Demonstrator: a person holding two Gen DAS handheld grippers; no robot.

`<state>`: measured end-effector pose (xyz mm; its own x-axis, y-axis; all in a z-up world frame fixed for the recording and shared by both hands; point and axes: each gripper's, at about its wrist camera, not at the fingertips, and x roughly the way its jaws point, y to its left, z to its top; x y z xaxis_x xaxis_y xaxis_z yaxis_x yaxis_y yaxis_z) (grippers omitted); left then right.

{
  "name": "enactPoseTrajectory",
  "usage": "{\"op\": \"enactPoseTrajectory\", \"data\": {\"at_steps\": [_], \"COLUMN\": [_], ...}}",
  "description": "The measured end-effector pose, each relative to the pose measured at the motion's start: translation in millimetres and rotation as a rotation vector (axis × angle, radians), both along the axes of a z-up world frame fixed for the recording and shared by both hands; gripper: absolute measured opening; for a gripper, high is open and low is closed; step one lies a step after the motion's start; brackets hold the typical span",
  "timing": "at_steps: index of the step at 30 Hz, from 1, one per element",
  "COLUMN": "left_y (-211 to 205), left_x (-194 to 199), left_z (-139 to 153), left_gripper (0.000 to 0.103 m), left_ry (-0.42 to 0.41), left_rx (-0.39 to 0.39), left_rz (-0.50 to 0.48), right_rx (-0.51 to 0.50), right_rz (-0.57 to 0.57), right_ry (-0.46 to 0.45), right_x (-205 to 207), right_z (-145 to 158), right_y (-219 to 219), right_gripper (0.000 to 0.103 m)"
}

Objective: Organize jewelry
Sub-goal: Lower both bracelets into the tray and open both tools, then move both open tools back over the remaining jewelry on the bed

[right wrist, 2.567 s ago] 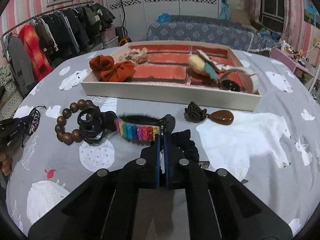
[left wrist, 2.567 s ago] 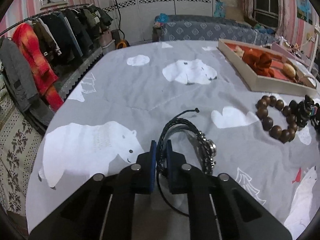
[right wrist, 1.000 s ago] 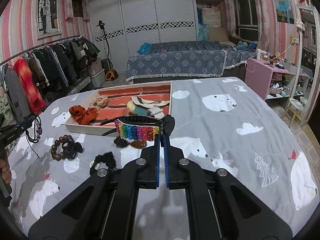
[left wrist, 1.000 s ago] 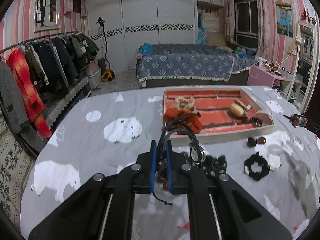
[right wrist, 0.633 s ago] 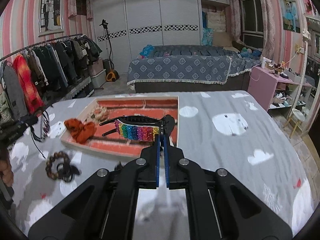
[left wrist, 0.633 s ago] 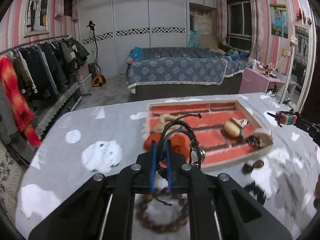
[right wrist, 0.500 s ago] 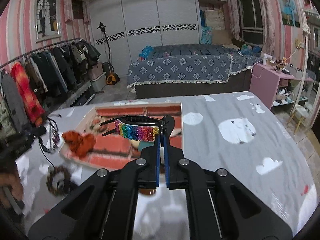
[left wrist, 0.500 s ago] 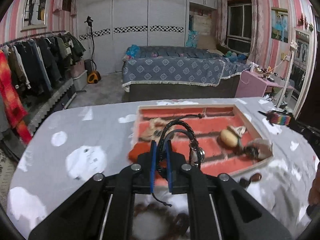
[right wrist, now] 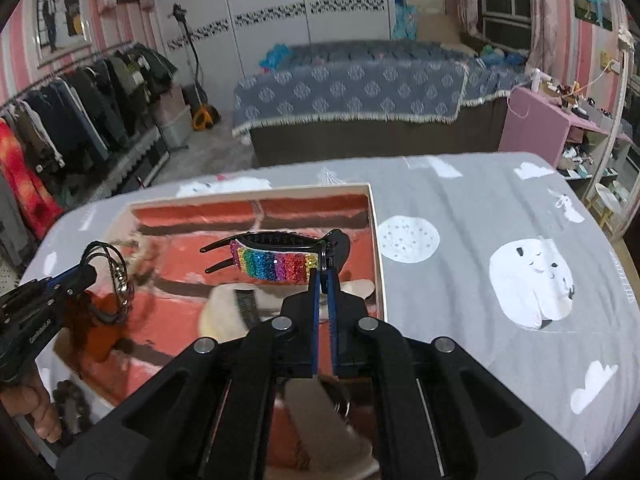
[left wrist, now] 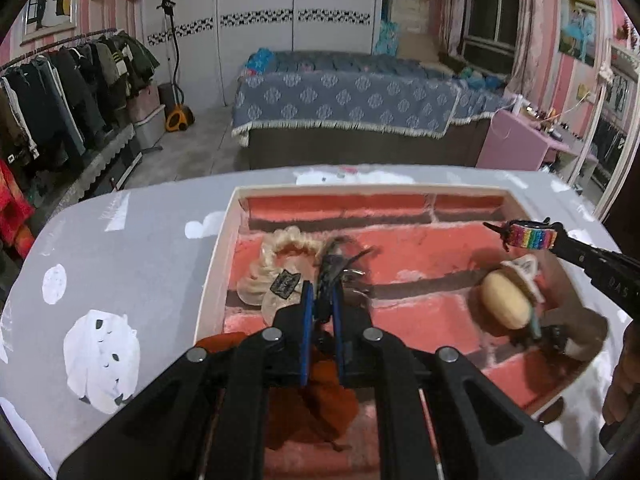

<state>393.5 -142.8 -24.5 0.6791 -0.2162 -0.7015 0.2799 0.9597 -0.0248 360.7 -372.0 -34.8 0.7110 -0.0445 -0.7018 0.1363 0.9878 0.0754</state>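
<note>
Over the red-lined tray point(left wrist: 219, 257) I hold two grippers, one in each hand, both pointing down at a slant. My left gripper point(left wrist: 320, 300) has its jaws pinching a bundle of black braided cord bracelets point(right wrist: 105, 258) with a metal piece hanging from them; the bundle is blurred in my left view and clearer from my right, where it hangs above the tray's left side. My right gripper point(right wrist: 323, 276) has its jaws pressed together on the hinge end of one hair clip point(right wrist: 276, 260), black with a band of rainbow glitter, held level above the tray's right half and not touching it.

Writing is scarce. Pale lettering runs along the side of each gripper's body, too blurred to read with certainty. One small dark tag point(left wrist: 285, 283) lies on a cream scrunchie point(left wrist: 280, 256) in the tray; its print is illegible.

Counted in the tray: one cream scrunchie, one orange scrunchie point(left wrist: 312, 404) at the near left corner, one cream oval hair piece point(left wrist: 505, 300) on the right. The tray has a pale rim and raised red dividers. It sits on a surface point(right wrist: 472, 248) covered in grey cloth printed with white polar bears. One dark beaded bracelet point(right wrist: 72, 402), blurred, lies on the cloth just outside the tray's near left edge.
</note>
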Motion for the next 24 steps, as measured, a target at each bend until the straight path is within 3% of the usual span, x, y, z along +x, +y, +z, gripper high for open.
{"op": "enactPoseTrajectory", "data": {"at_steps": [9, 10, 11, 12, 16, 19, 24], "left_y": [1.8, 1.7, 2.4, 5.0, 10.0, 27.9, 68.6], "left_x": [14.3, 13.7, 12.5, 9.2, -9.1, -33.8, -99.5], "left_z": [-19.9, -17.6, -15.3, -9.6, 17.7, 38.8, 59.3], "left_gripper": [0.012, 0.017, 0.04, 0.058, 0.059, 0.059, 0.06], "left_ry": [0.041, 0.038, 0.037, 0.03, -0.016, -0.057, -0.127], "left_rx": [0.021, 0.019, 0.011, -0.015, -0.025, -0.049, -0.041], "left_rz": [0.005, 0.006, 0.003, -0.006, -0.017, -0.01, 0.024], "right_rx": [-0.011, -0.012, -0.013, -0.008, -0.012, -0.036, -0.111], "right_rz": [-0.005, -0.004, -0.006, -0.003, 0.003, 0.015, 0.005], "right_ry": [0.057, 0.049, 0.033, 0.022, -0.06, -0.143, -0.197], "right_x": [6.6, 6.2, 2.5, -0.6, -27.9, -71.0, -139.7], "right_z": [-28.6, -25.4, -19.3, -14.9, 15.3, 38.7, 46.3], "right_y": [-4.0, -4.0, -3.7, -4.3, -3.9, 1.0, 4.7], "right_gripper": [0.01, 0.022, 0.037, 0.04, 0.04, 0.04, 0.042]}}
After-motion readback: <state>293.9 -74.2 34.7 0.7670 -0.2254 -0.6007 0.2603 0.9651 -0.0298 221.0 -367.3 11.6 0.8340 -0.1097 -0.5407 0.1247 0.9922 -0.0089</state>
